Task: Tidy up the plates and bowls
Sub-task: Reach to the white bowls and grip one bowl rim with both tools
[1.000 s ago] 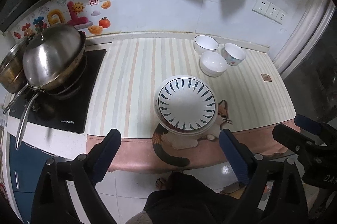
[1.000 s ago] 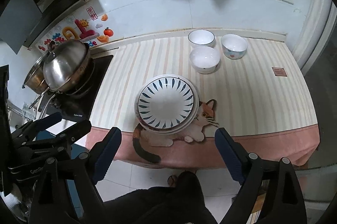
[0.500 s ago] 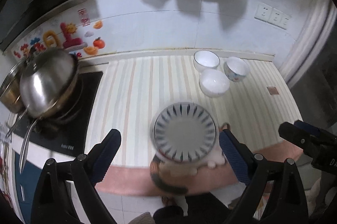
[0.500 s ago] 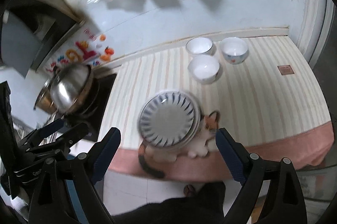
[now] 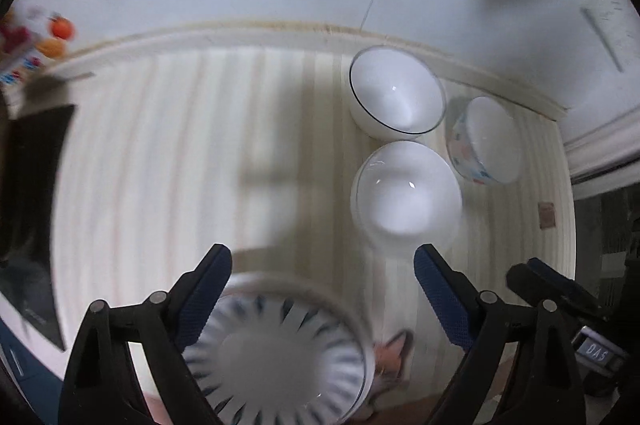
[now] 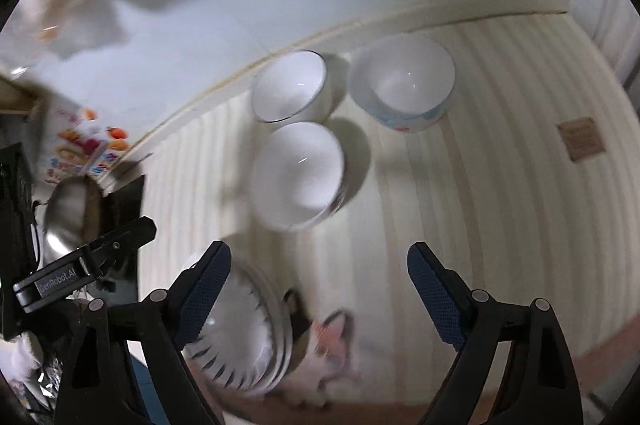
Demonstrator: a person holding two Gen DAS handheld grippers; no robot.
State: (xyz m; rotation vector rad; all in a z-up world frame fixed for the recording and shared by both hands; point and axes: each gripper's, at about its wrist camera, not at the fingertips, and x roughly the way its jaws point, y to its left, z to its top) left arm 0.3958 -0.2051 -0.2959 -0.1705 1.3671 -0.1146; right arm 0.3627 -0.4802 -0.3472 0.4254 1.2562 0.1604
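A stack of plates [image 5: 276, 353] with blue radial strokes sits at the counter's near edge, blurred. Behind it stand three bowls: a plain white bowl [image 5: 406, 193], a dark-rimmed white bowl [image 5: 396, 93] and a patterned bowl [image 5: 484, 141]. My left gripper [image 5: 320, 257] hovers above the plates' far rim, its jaws wide and closing slightly, gripping nothing. My right gripper [image 6: 318, 249] hangs just short of the plain white bowl [image 6: 298, 177], with the plates [image 6: 236, 337] under its left finger. Its jaws are also wide, closing slightly, with nothing between the pads.
The striped counter cover [image 5: 180, 165] runs back to a white wall. A black hob [image 5: 36, 185] and a steel pot [image 6: 66, 213] are at the left. A cat-shaped mat [image 6: 328, 341] lies under the plates. A brown label [image 6: 580, 139] lies at the right.
Both grippers have dropped toward the counter and moved forward. The plates have slid to the bottom of both views, and the bowls now look much larger and nearer.
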